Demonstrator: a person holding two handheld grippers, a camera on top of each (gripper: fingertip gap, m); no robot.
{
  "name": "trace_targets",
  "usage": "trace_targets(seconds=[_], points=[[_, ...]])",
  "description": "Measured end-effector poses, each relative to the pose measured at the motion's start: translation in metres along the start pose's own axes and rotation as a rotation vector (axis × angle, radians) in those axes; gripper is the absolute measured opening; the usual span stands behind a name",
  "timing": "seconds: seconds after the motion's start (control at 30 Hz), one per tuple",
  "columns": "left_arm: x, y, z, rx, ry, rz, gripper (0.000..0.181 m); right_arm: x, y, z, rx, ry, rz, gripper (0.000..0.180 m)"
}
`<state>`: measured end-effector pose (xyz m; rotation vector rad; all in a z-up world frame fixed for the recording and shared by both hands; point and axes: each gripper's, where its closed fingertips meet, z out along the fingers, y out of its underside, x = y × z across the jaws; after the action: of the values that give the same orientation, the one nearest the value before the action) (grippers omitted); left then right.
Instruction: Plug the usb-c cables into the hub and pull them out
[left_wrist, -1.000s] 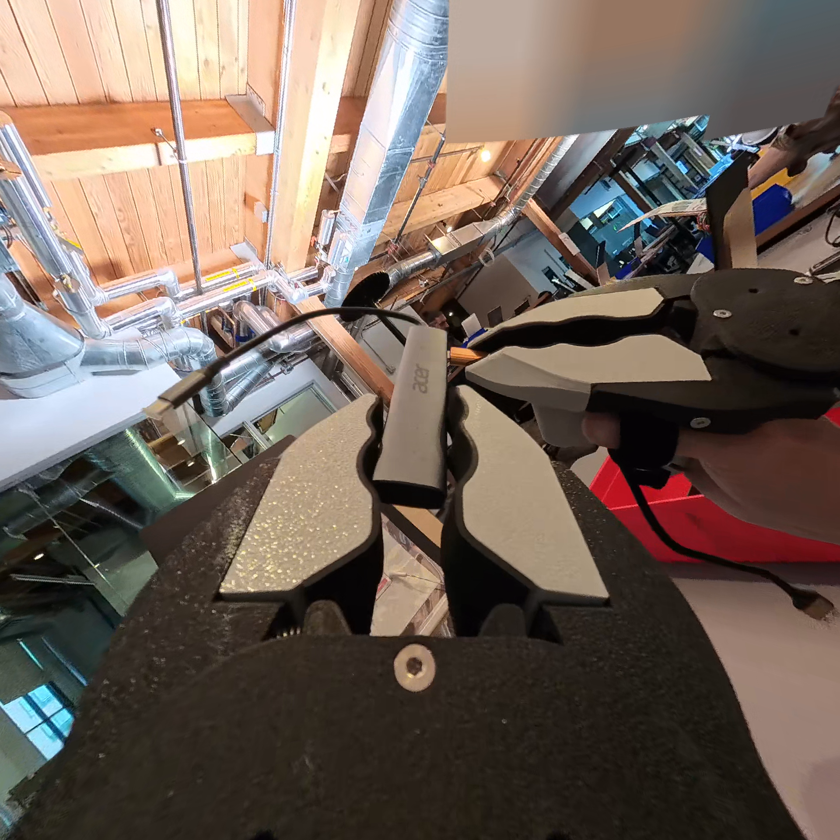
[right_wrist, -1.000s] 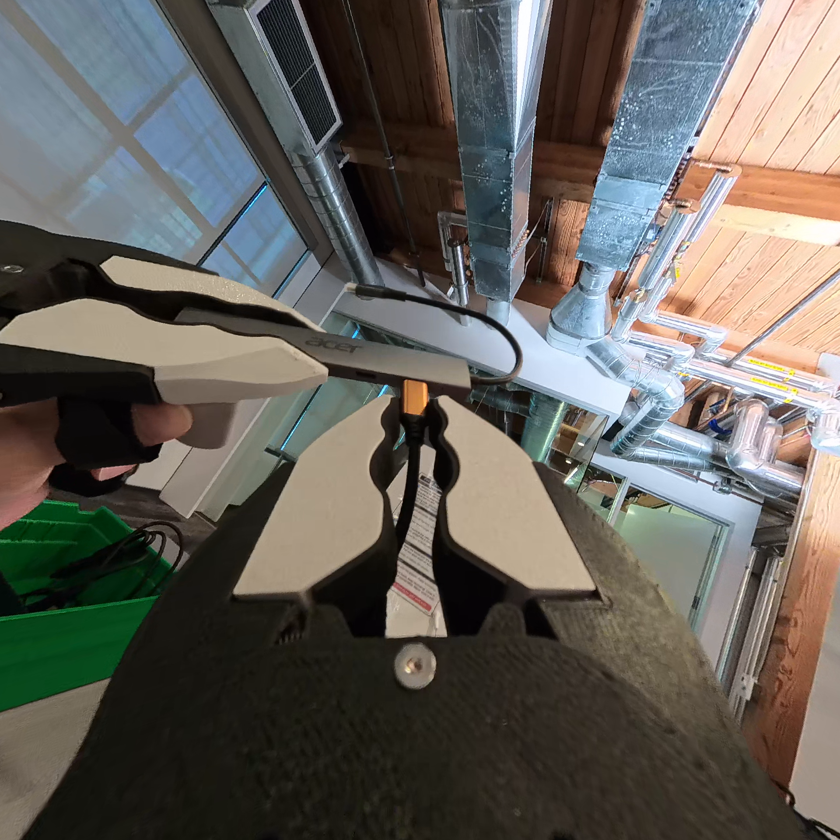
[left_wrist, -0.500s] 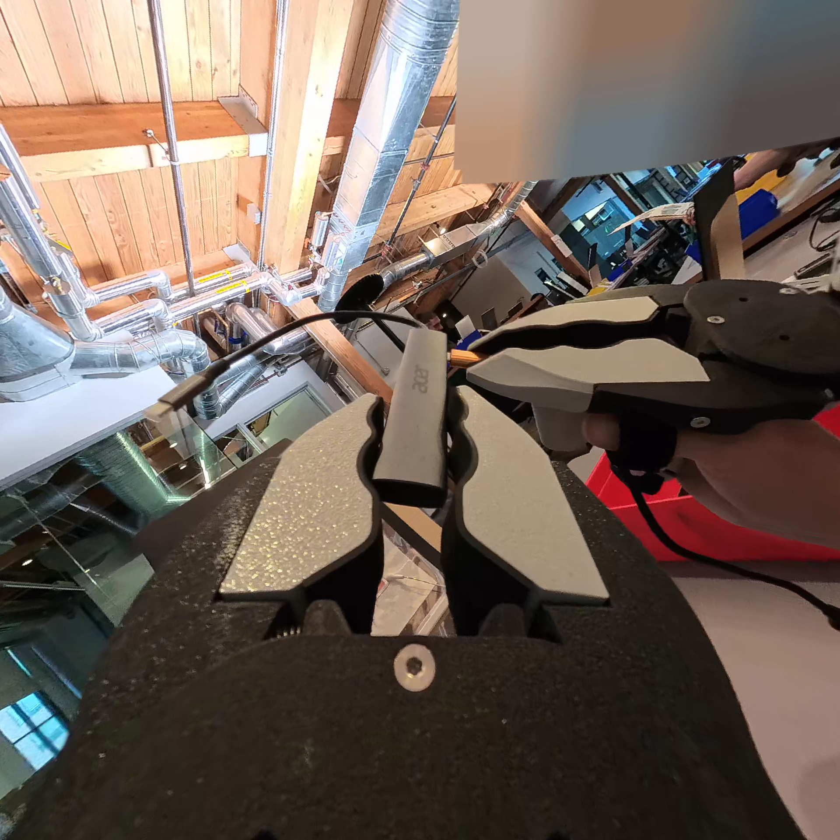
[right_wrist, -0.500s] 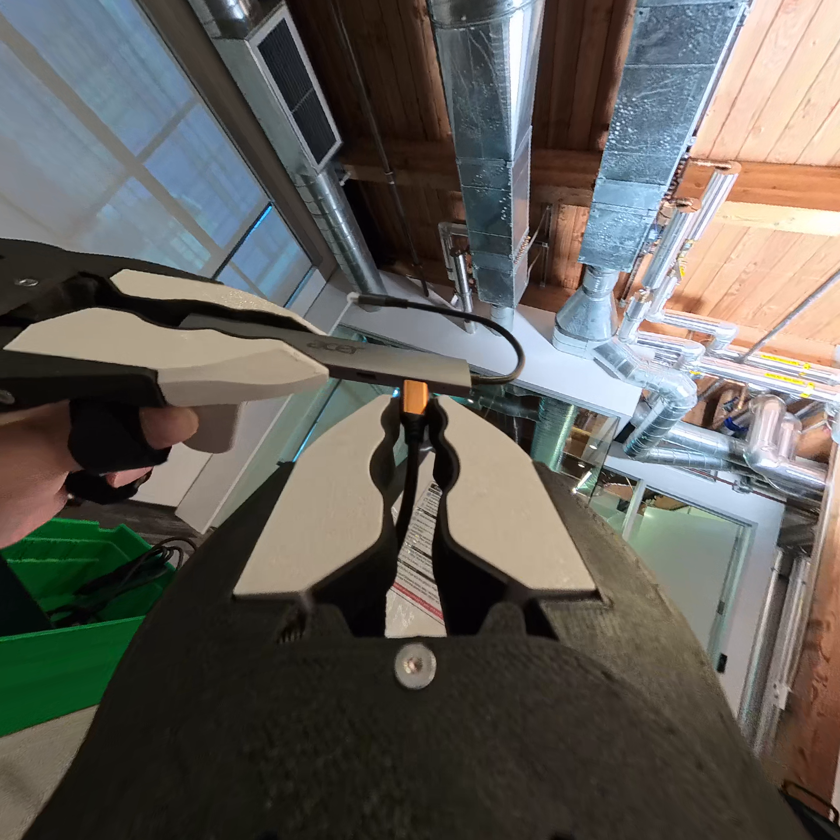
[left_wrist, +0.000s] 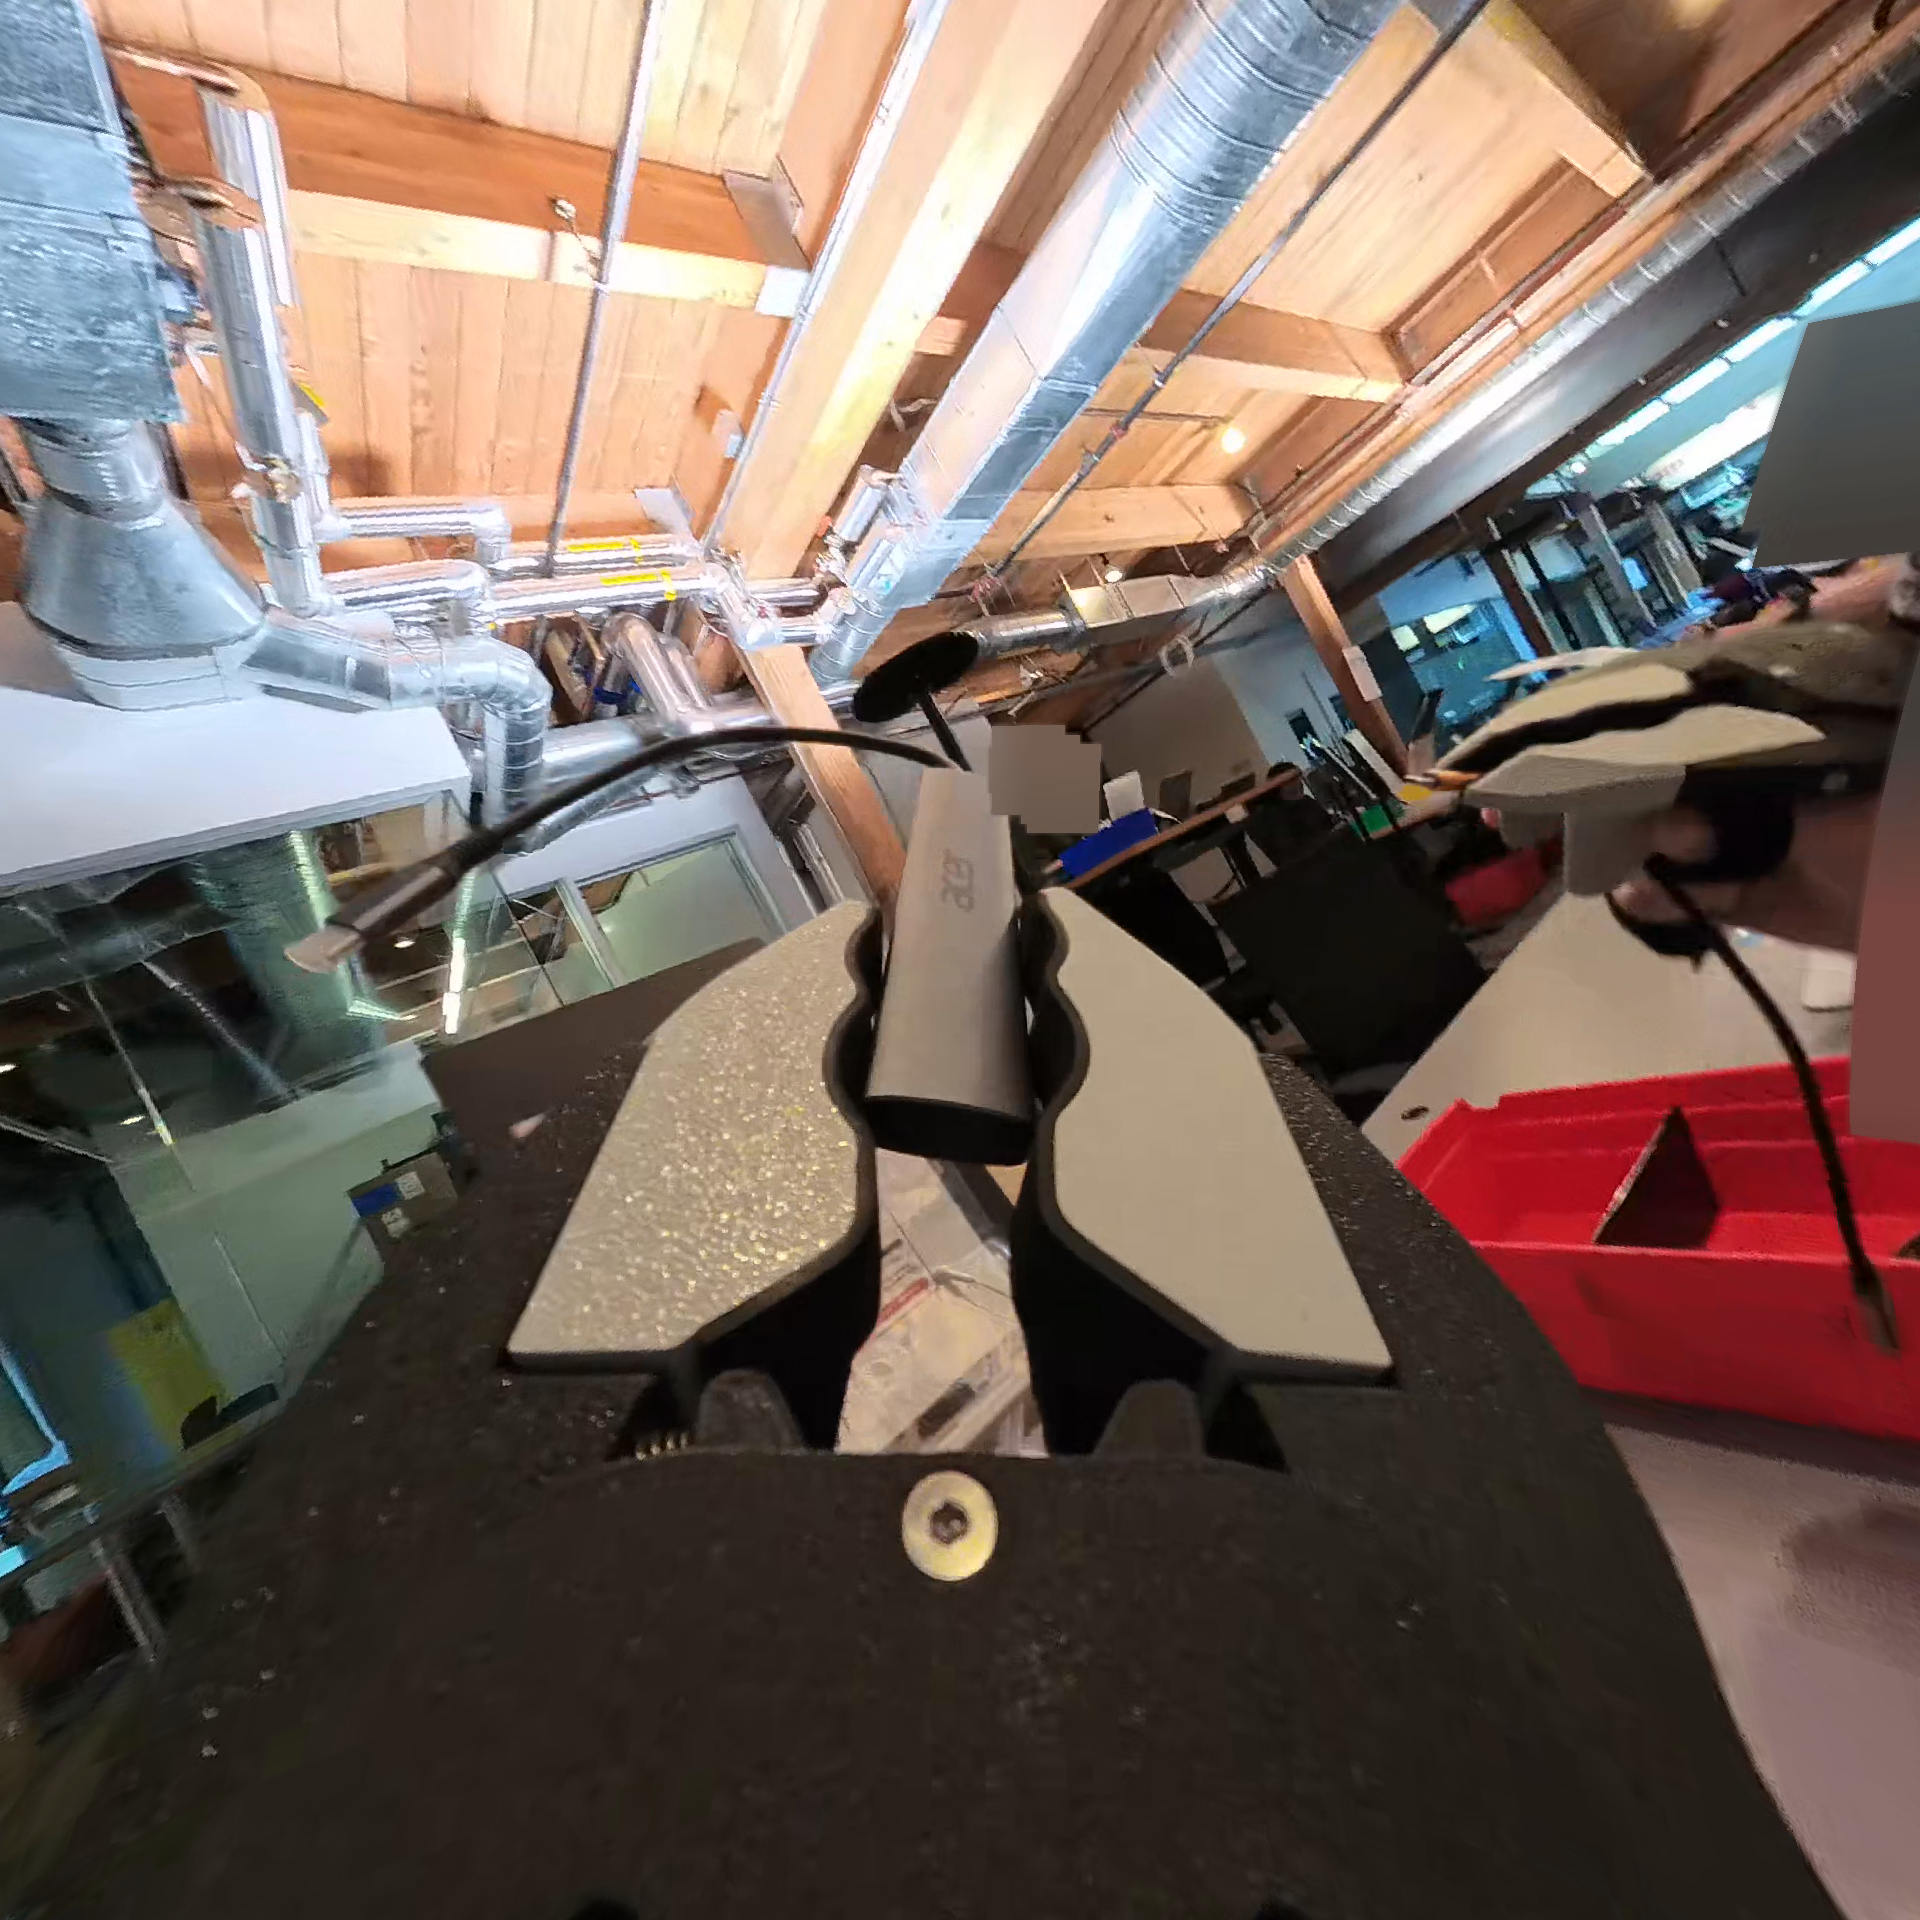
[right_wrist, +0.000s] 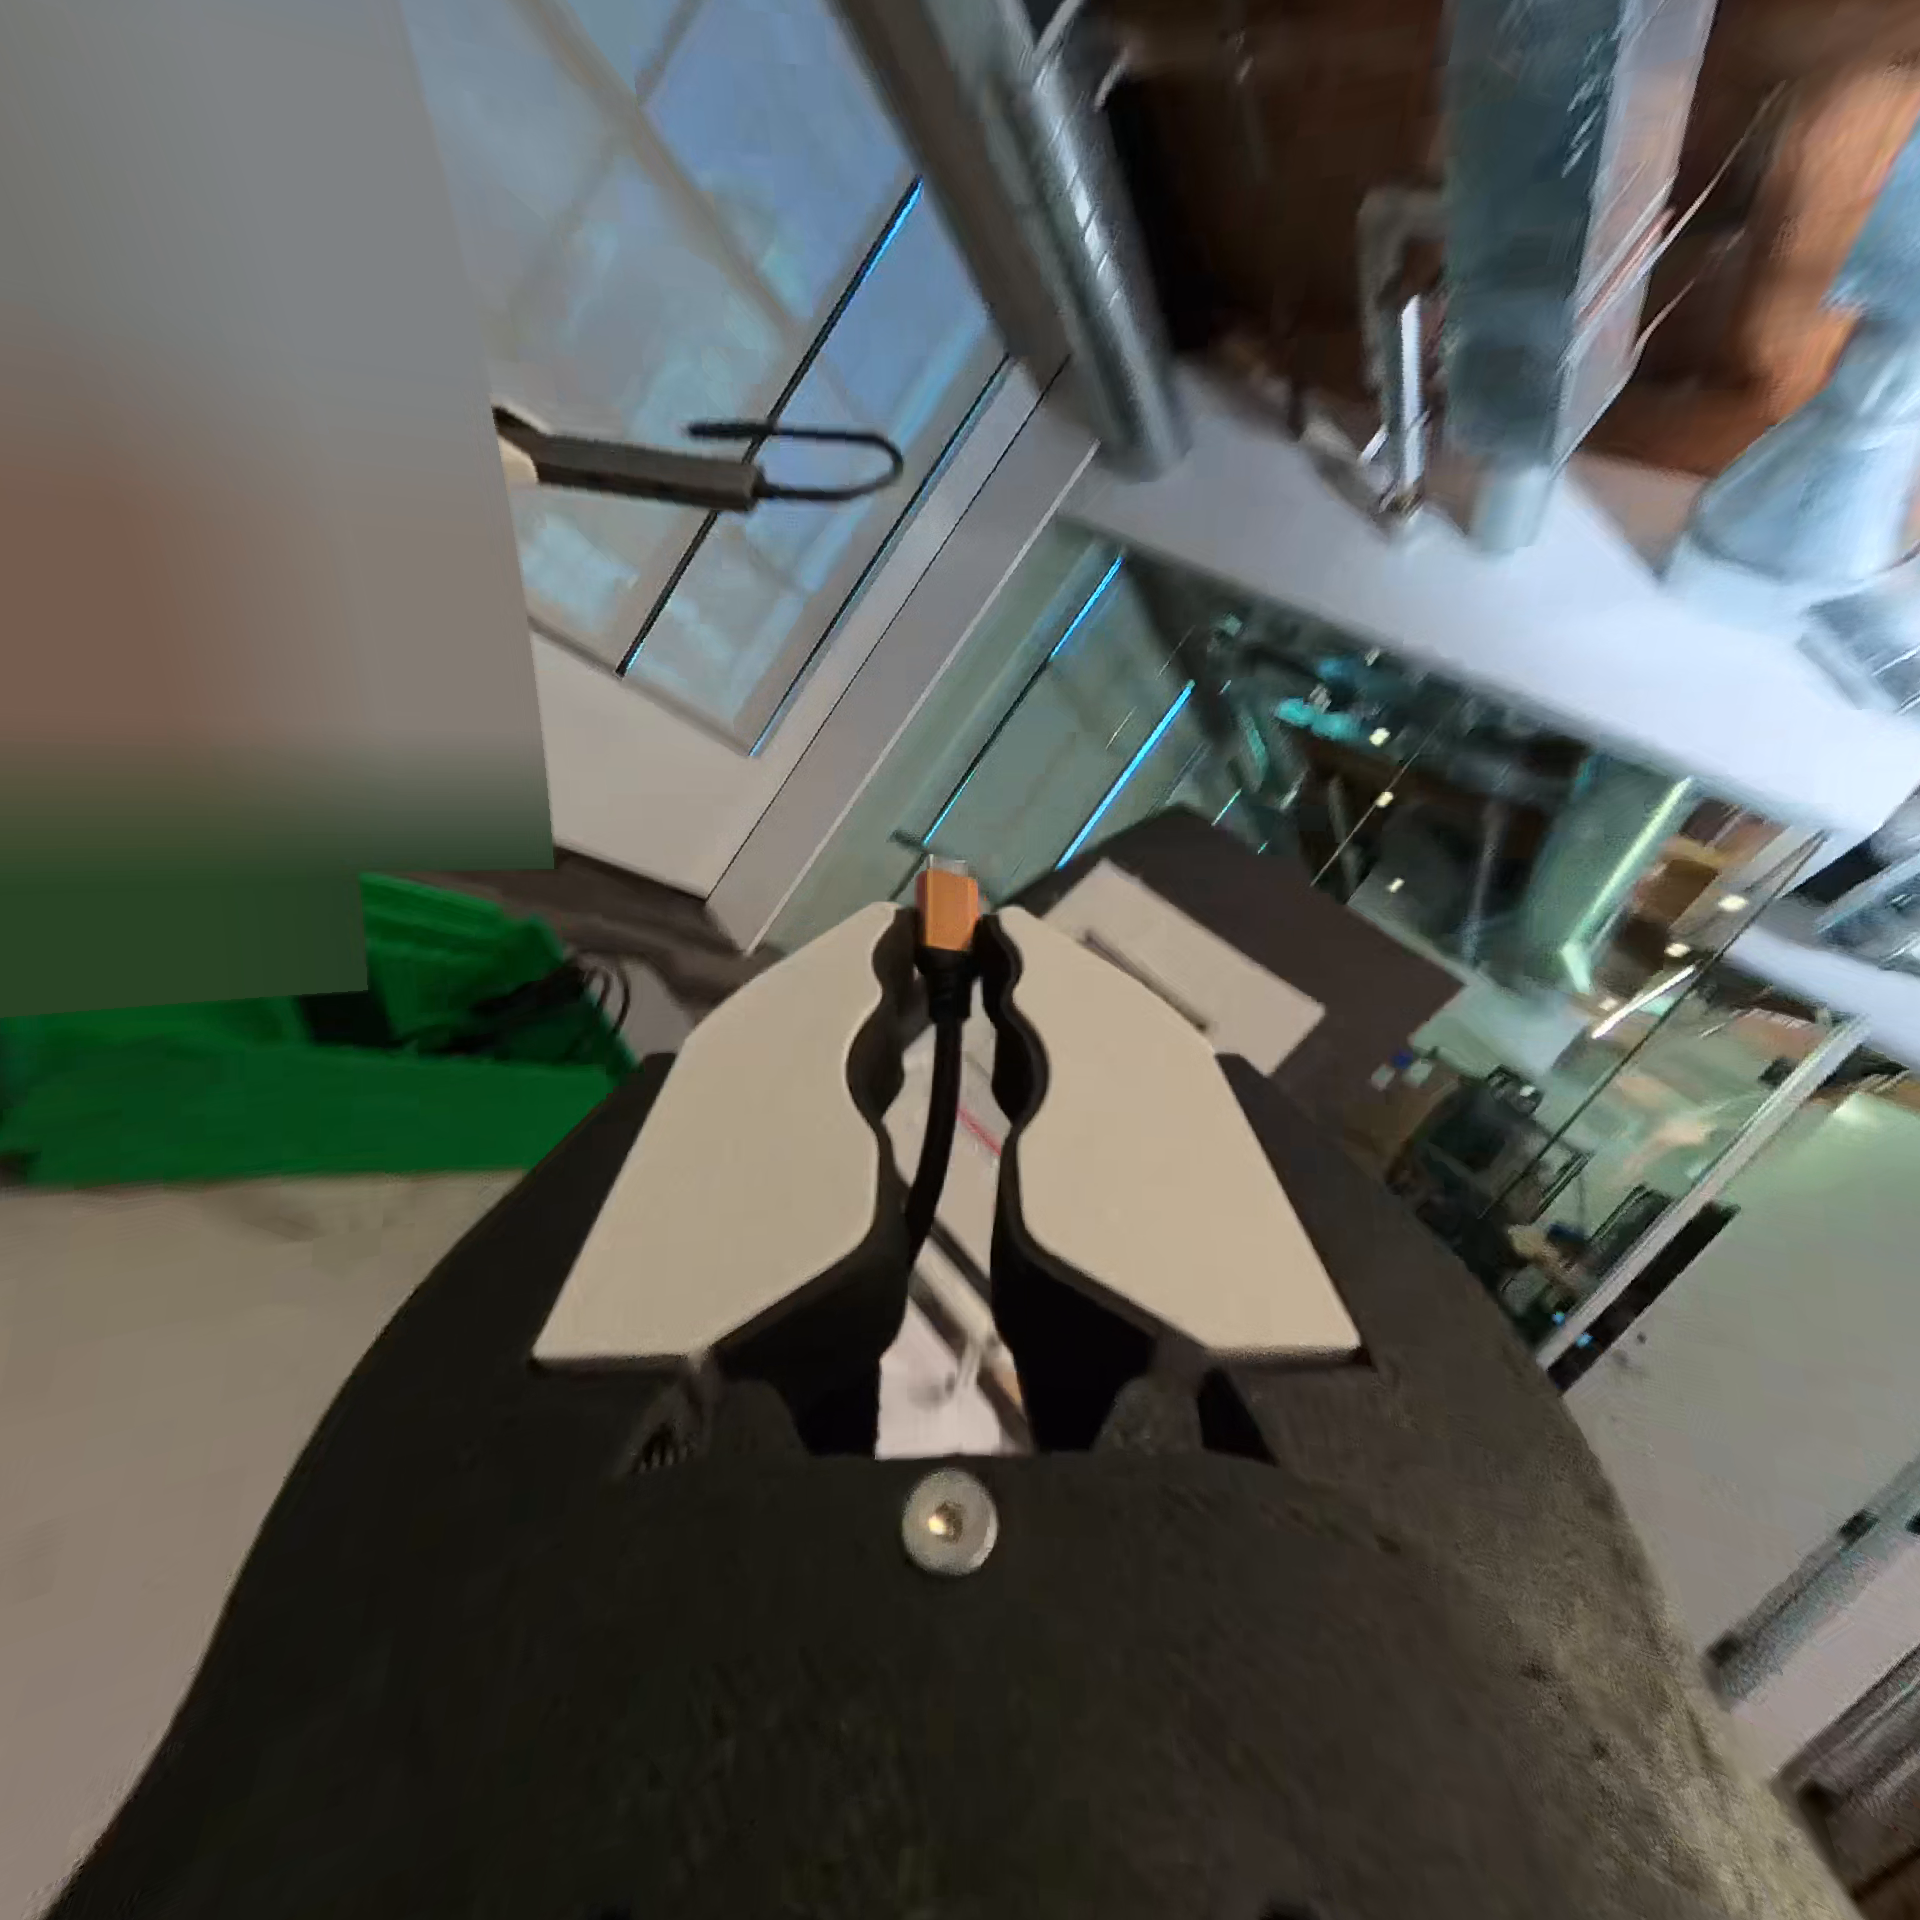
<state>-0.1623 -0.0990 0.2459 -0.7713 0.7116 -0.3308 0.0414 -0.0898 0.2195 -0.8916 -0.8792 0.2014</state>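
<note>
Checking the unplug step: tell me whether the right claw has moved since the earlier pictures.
Yes. In the left wrist view the right claw now sits far right of the hub, no longer touching it, its orange plug pulled free.

A grey table (left_wrist: 1766, 1621) carried a red bin (left_wrist: 1621, 1309) at its right side. At the left side, a green bin (right_wrist: 260, 1101) holding dark cables rested on it.

bright daylight | right view motion-blurred | left sharp | fisheye-bent edges
</note>
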Motion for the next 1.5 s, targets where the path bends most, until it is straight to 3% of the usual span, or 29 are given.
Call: trace_targets(seconds=[0.07,0.13,0.2,0.27,0.43,0.6,0.67,0.8,0.9,0.97,1.03,1.13,1.33,1.4,1.5], points=[[0.012,0.002,0.005,-0.019,0.047,0.004,0.025,0.011,0.015,-0.029,-0.077,-0.069,-0.057,0.013],[0.021,0.005,0.009,-0.038,0.072,0.021,0.025,0.032,0.026,-0.056,-0.119,0.002,-0.204,0.013],[0.029,0.010,0.014,-0.068,0.098,0.037,0.025,0.040,0.036,-0.077,-0.161,-0.026,-0.153,0.013],[0.036,0.014,0.018,-0.084,0.117,0.042,0.025,0.065,0.033,-0.094,-0.122,0.118,-0.240,0.012],[0.046,0.016,0.022,-0.101,0.144,0.043,0.024,0.088,0.010,-0.119,-0.002,0.295,-0.313,0.013],[0.047,0.016,0.022,-0.107,0.146,0.052,0.024,0.094,-0.002,-0.132,0.044,0.372,-0.374,0.013],[0.048,0.016,0.023,-0.109,0.151,0.048,0.024,0.095,0.011,-0.131,-0.008,0.337,-0.344,0.012],[0.050,0.020,0.024,-0.124,0.158,0.051,0.024,0.089,0.104,-0.121,-0.279,0.124,-0.161,0.013],[0.051,0.022,0.025,-0.134,0.164,0.053,0.024,0.069,0.153,-0.120,-0.339,-0.049,0.047,0.013],[0.051,0.023,0.026,-0.140,0.164,0.055,0.024,0.065,0.171,-0.120,-0.376,-0.075,0.079,0.013],[0.052,0.024,0.026,-0.143,0.166,0.055,0.024,0.070,0.166,-0.117,-0.378,-0.041,0.032,0.013],[0.052,0.024,0.027,-0.145,0.164,0.057,0.024,0.069,0.123,-0.104,-0.248,-0.020,-0.059,0.013],[0.055,0.024,0.028,-0.149,0.169,0.067,0.024,0.095,0.071,-0.097,-0.025,0.250,-0.269,0.013],[0.054,0.024,0.027,-0.148,0.166,0.070,0.024,0.090,0.083,-0.097,-0.073,0.188,-0.217,0.013],[0.052,0.024,0.027,-0.148,0.163,0.067,0.024,0.073,0.134,-0.107,-0.293,-0.004,-0.044,0.013]])
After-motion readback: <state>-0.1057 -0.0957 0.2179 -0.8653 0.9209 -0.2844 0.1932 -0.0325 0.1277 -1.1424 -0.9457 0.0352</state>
